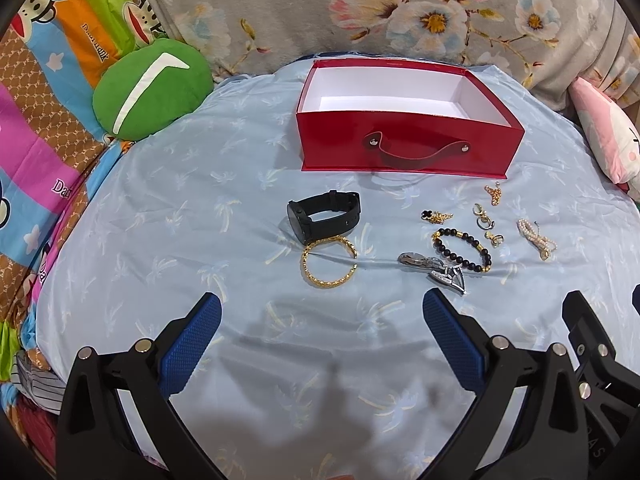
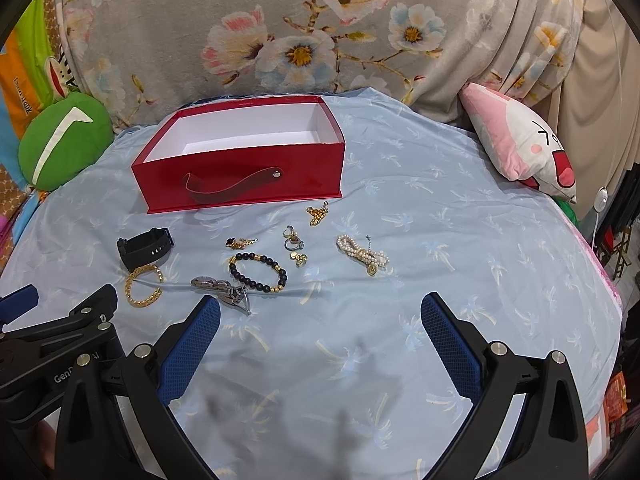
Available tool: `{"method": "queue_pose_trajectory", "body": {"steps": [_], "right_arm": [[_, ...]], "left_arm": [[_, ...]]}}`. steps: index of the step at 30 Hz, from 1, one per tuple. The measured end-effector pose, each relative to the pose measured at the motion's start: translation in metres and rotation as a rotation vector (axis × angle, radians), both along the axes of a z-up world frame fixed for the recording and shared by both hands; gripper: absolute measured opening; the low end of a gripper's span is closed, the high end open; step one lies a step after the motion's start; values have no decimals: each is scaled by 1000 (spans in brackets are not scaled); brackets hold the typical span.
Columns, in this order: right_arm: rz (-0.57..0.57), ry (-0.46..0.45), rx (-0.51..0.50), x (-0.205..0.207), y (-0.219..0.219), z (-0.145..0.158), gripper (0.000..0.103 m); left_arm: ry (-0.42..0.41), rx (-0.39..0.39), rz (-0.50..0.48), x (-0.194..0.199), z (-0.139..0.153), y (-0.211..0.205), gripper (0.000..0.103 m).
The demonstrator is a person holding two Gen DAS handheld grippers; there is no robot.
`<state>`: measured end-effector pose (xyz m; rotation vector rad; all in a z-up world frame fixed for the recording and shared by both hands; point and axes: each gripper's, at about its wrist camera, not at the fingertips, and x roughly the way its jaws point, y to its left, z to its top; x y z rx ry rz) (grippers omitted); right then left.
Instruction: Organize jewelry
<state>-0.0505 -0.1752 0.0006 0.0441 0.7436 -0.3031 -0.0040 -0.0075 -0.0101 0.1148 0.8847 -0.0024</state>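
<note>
An open red box point(image 1: 340, 148) point(image 2: 320, 172) with a white inside stands on the light blue sheet. In front of it lie a black watch point(image 1: 324, 216) point(image 2: 146, 247), a gold bangle point(image 1: 329, 264) point(image 2: 143, 284), a silver watch point(image 1: 434, 266) point(image 2: 220, 288), a black bead bracelet point(image 1: 462, 249) point(image 2: 258, 272), a pearl bracelet point(image 1: 536, 238) point(image 2: 362, 256), and several small gold earrings and rings point(image 1: 486, 222) point(image 2: 294, 242). My left gripper point(image 1: 322, 308) is open and empty, just short of the gold bangle. My right gripper point(image 2: 320, 308) is open and empty, near the silver watch.
A green round cushion point(image 1: 150, 88) point(image 2: 64, 140) lies at the back left. A pink and white pillow point(image 1: 604, 136) point(image 2: 520, 140) lies at the back right. A grey floral blanket point(image 1: 400, 8) point(image 2: 300, 32) rises behind the box.
</note>
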Motion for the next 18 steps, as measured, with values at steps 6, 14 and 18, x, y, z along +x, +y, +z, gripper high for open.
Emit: {"method": "queue_pose_trajectory", "body": {"steps": [6, 14, 18], "right_arm": [[0, -1, 1, 0, 0, 0, 98], [1, 0, 2, 0, 1, 0, 98], [0, 0, 5, -1, 2, -1, 98]], "left_arm": [[0, 0, -1, 0, 0, 0, 98], [-1, -3, 6, -4, -1, 5, 98], [0, -5, 6, -4, -1, 6, 98]]}}
